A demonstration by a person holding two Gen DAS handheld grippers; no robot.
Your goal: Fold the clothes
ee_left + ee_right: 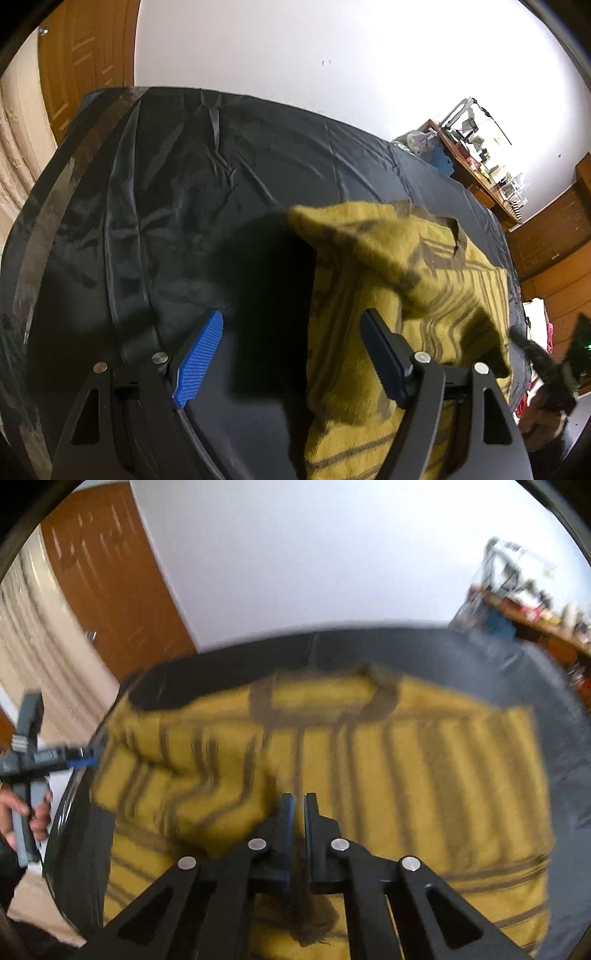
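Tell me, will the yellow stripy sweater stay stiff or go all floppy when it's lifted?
Probably floppy: the sweater already sags and bunches where the right gripper pinches its edge. It looks thick and fuzzy, so likely not slippery in the jaws. It might slide easily over the shiny black sheet.
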